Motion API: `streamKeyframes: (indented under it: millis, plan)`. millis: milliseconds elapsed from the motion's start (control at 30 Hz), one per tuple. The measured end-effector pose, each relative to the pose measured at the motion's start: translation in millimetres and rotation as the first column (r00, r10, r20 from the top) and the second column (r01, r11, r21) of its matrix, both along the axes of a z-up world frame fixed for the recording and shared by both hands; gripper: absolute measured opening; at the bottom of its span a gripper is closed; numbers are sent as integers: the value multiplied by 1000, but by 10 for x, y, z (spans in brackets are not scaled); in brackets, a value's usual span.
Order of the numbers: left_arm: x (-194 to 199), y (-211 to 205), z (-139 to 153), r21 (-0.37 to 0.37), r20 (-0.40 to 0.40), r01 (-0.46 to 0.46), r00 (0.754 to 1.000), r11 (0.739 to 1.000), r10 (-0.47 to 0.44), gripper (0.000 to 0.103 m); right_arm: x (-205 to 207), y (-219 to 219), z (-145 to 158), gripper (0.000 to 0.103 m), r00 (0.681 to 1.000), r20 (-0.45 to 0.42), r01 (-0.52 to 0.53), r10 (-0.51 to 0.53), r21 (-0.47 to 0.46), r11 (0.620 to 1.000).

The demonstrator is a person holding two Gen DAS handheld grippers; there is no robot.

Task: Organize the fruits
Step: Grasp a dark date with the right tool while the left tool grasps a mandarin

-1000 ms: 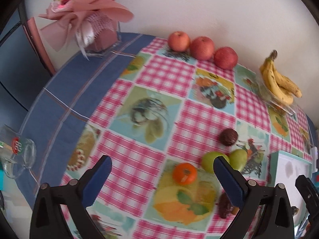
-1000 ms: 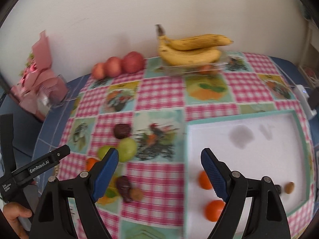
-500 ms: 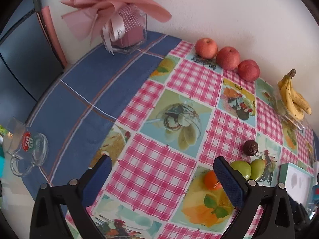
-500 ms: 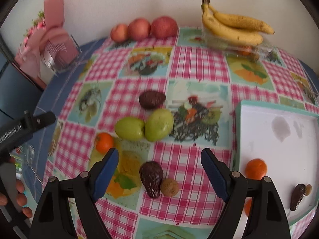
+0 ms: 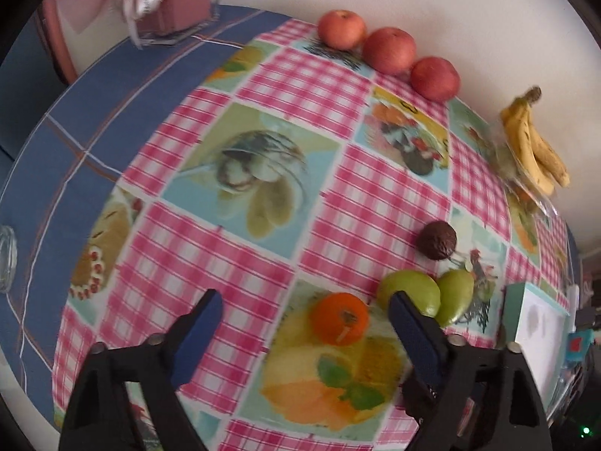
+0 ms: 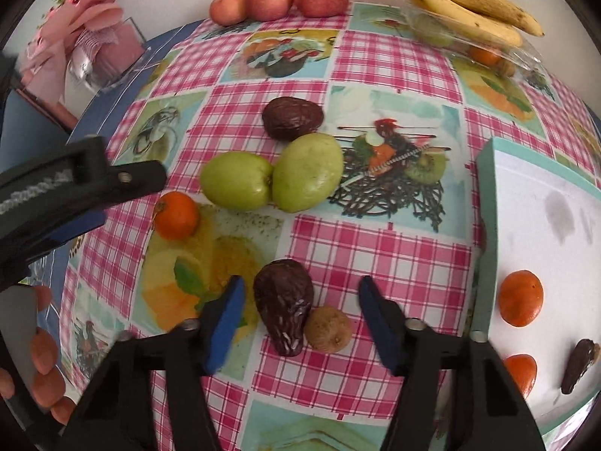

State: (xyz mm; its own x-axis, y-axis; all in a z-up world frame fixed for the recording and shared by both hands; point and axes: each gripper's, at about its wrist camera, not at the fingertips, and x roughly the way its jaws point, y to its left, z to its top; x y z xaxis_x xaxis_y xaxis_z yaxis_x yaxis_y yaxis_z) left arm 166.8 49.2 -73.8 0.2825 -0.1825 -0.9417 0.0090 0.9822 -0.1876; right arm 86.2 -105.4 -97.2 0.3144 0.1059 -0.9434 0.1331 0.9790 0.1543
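My right gripper (image 6: 300, 286) is open, its blue pads on either side of a dark wrinkled fruit (image 6: 283, 304); a small brown fruit (image 6: 327, 329) touches that fruit's right side. My left gripper (image 5: 304, 300) is open too, low over the cloth, with a small orange (image 5: 340, 323) just ahead between its fingers. Two green fruits (image 6: 236, 180) (image 6: 308, 176) lie side by side, a second dark fruit (image 6: 293, 118) behind them. The white tray (image 6: 488, 225) at the right holds two oranges (image 6: 520, 302) and a dark piece (image 6: 578, 364).
Three red apples (image 5: 388, 49) line the wall. Bananas (image 6: 469, 7) rest on a clear plastic box (image 6: 526, 58). A pink bouquet in a clear holder (image 5: 172, 11) stands at the back left. A glass (image 5: 5, 259) sits at the table's left edge.
My right gripper has swung left from over the tray and come down around the dark wrinkled fruit. My left gripper has moved in closer to the small orange.
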Motion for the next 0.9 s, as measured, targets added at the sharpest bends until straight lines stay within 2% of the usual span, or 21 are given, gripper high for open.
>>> streamKeyframes:
  millis: [100, 167, 233, 367, 433, 500, 600, 900]
  plan:
    - [-7, -63, -43, -37, -25, 19, 999, 999, -20, 76, -10, 39, 21, 50, 1000, 10, -16, 16, 2, 1000]
    - [-9, -92, -75, -70, -42, 25, 999, 997, -28, 71, -8, 59, 59, 39, 999, 25, -20, 20, -1, 1000]
    - [-15, -132, -106, -68, -51, 37, 998, 997, -40, 61, -15, 61, 91, 33, 999, 32, -28, 28, 9, 1000]
    - [-27, -169, -157, -66, -60, 39, 997, 997, -43, 57, -17, 85, 128, 33, 998, 46, -45, 44, 14, 999]
    - [-30, -185, -167, -64, -63, 45, 997, 997, -49, 43, -25, 70, 172, 33, 997, 58, -42, 40, 22, 999]
    - [-32, -197, -163, -52, -58, 52, 997, 997, -55, 37, -22, 41, 224, 33, 997, 70, -34, 32, 33, 999]
    - [-37, -165, -107, -74, -43, 43, 998, 996, -47, 37, -35, -25, 336, 33, 995, 96, -20, 16, 35, 999]
    - [-71, -76, 300, -68, 64, 28, 998, 997, -23, 36, -139, -435, 689, 33, 980, 171, 90, -100, 62, 994]
